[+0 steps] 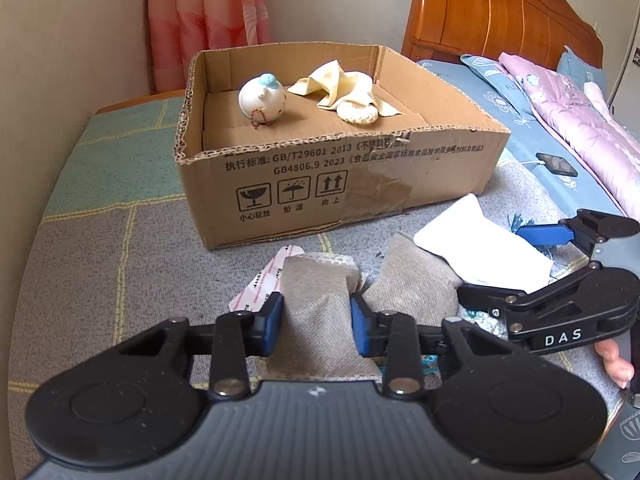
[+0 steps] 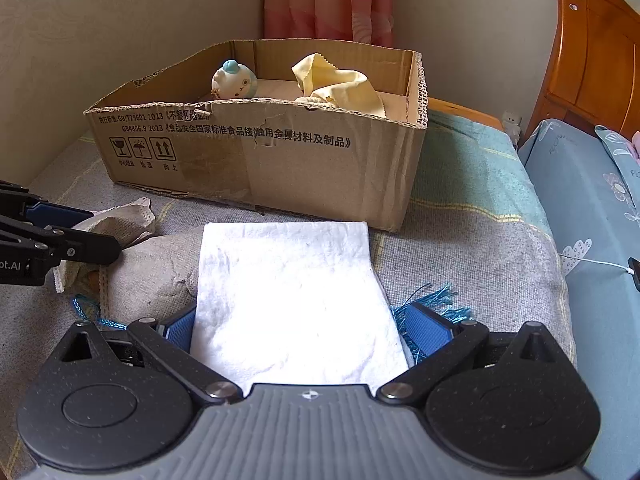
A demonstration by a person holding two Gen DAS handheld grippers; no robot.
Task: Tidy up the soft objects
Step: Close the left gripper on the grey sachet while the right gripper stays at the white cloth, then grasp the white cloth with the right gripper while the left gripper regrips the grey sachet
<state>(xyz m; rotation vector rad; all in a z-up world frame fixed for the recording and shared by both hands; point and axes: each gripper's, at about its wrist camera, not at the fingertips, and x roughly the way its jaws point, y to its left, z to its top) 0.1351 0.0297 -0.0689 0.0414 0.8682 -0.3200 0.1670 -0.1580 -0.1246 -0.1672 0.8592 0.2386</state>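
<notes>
Left wrist view: left gripper pinched a grey sachet between its blue pads.
Right gripper stood open, a white pouch lying between its fingers, near the cardboard box.

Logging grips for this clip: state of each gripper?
Left gripper: shut on the grey pouch.
Right gripper: open, astride the white pouch.

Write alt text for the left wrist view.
The left gripper pinches a grey fabric pouch on a patchwork bed cover. Behind it, an open cardboard box holds a round plush toy and a yellow cloth; the right gripper reaches in beside a white pouch.
</notes>
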